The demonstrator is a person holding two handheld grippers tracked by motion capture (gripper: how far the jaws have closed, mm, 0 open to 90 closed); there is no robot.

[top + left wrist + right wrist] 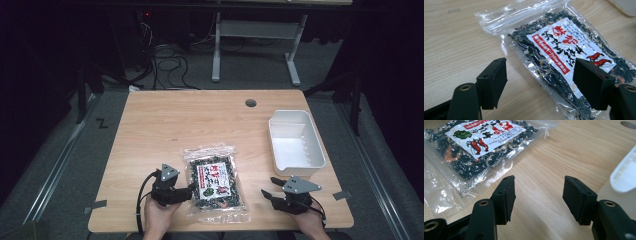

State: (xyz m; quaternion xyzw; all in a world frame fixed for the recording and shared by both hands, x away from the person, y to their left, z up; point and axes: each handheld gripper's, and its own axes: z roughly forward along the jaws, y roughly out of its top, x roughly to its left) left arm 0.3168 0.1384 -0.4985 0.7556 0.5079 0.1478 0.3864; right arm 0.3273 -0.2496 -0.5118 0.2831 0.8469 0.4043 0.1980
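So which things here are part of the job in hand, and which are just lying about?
In the job:
- clear food packet, flat on the table
- left gripper, jaws open, at the packet's left edge
- right gripper, jaws open over bare wood

Possibly next, judging by its place: white tray, empty.

Lying about:
- cables on the floor
- white desk frame

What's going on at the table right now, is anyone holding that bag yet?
Not yet. A person holds a gripper in each hand at the near edge of the wooden table. The left gripper is open, right at the left edge of the clear food bag, its jaws straddling that edge without pressing on it. The right gripper is open too, over bare wood to the bag's right. The white bin sits empty at the right side.
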